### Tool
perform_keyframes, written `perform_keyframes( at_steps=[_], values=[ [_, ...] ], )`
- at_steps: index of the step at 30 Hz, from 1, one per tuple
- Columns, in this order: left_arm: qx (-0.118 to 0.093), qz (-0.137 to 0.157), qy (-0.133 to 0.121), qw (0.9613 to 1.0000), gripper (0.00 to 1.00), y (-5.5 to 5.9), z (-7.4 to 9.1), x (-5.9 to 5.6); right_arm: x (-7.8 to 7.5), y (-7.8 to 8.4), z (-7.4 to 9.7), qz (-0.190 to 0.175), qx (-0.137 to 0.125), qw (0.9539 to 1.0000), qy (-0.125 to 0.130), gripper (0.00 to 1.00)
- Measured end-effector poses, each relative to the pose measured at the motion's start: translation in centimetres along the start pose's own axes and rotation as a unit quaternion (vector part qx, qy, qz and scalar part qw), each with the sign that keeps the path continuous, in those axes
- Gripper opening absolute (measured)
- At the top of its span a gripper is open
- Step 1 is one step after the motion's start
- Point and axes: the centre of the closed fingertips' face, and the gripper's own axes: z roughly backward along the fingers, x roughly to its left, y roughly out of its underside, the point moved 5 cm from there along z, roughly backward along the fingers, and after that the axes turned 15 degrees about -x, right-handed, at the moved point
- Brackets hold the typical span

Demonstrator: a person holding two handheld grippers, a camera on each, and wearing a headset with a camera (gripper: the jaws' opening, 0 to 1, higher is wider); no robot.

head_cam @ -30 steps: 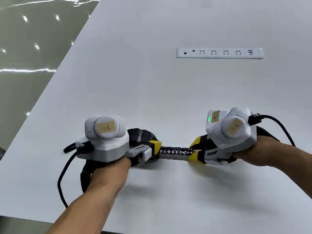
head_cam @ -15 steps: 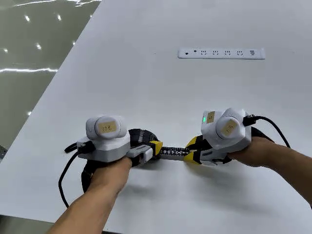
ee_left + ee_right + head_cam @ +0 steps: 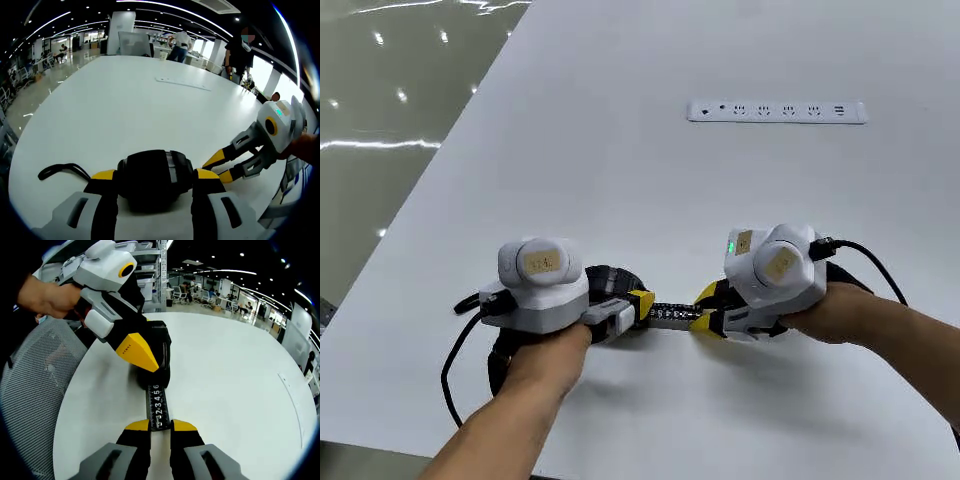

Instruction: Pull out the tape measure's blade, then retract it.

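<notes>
left gripper clamping black tape measure case | right gripper pinching blade tip | risk: pinch loosening, blade snapping left into case

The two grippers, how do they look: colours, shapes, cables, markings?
Both the left gripper and the right gripper have rounded white bodies, grey and black jaws with yellow tips, a tan sticker on top and a black cable at the back. The right one has a small green light. The forearms are bare.
</notes>
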Motion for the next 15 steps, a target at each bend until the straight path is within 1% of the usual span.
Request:
perform_keyframes(
  at_steps=[15],
  values=[
    [0.001,0.001,0.0,1.0,0.54,-0.02,-0.04,0.04,-0.02,-0.51,-0.81,0.003,-0.002,1.0,-0.004,0.11]
  ],
)
